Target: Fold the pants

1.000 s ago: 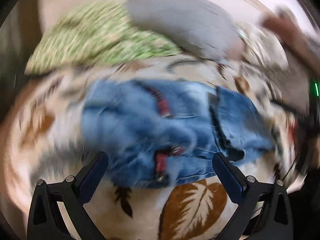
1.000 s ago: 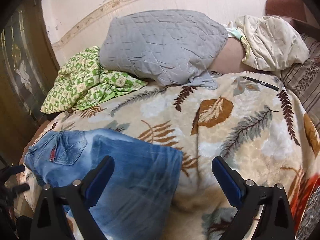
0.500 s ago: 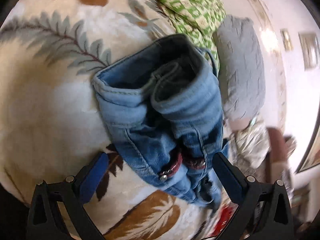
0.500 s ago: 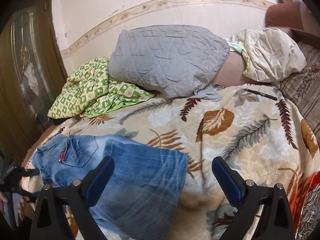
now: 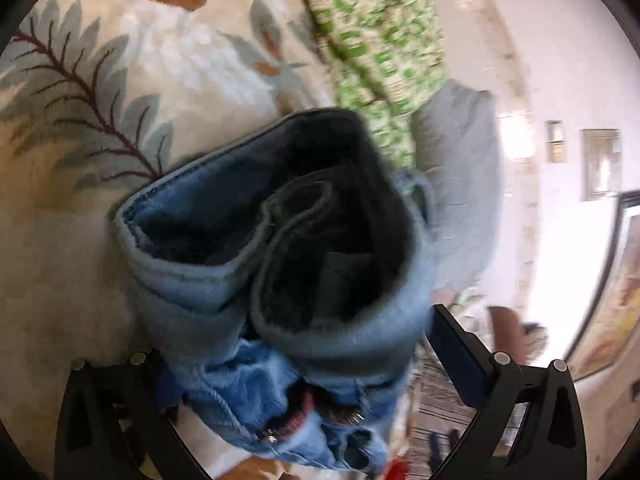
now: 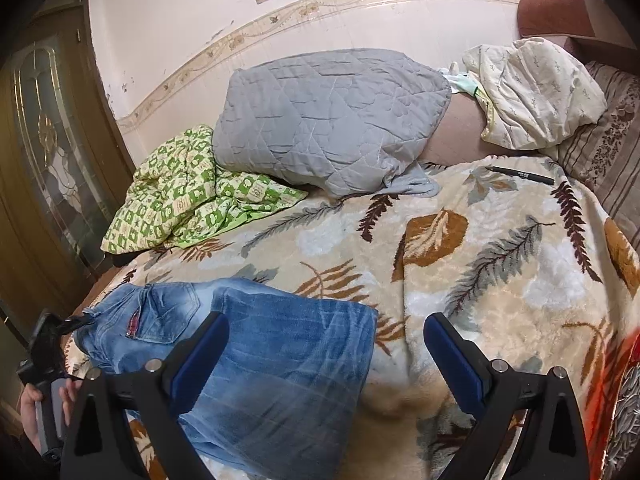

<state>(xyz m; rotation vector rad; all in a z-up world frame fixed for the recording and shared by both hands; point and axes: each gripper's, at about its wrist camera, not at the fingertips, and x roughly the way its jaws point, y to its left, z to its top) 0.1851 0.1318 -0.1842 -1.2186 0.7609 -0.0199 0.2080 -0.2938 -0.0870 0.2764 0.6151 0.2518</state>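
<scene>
Two views, both w/ parts cut off. Left wrist view: left tool [image 5: 296,392] spread wide, jeans [image 5: 280,272] bunched between its fingers; left finger mostly hidden behind the denim, so can't tell if it touches. Waistband end fills frame centre, dark inside showing; lower edge blurred, rivets and a red tab barely readable. Right wrist view: right tool [image 6: 326,354] wide open, holding nothing, low centre of frame over the bed blanket [image 6: 500,264]. Jeans lie folded at lower left on the blanket, near edge cut off by frame and tool. Hand [image 6: 30,404] at far lower left, half out of frame. Grey pillow [image 6: 332,120] upper centre, green quilt [image 6: 188,196] left of it, pen [image 6: 522,175] upper right.
</scene>
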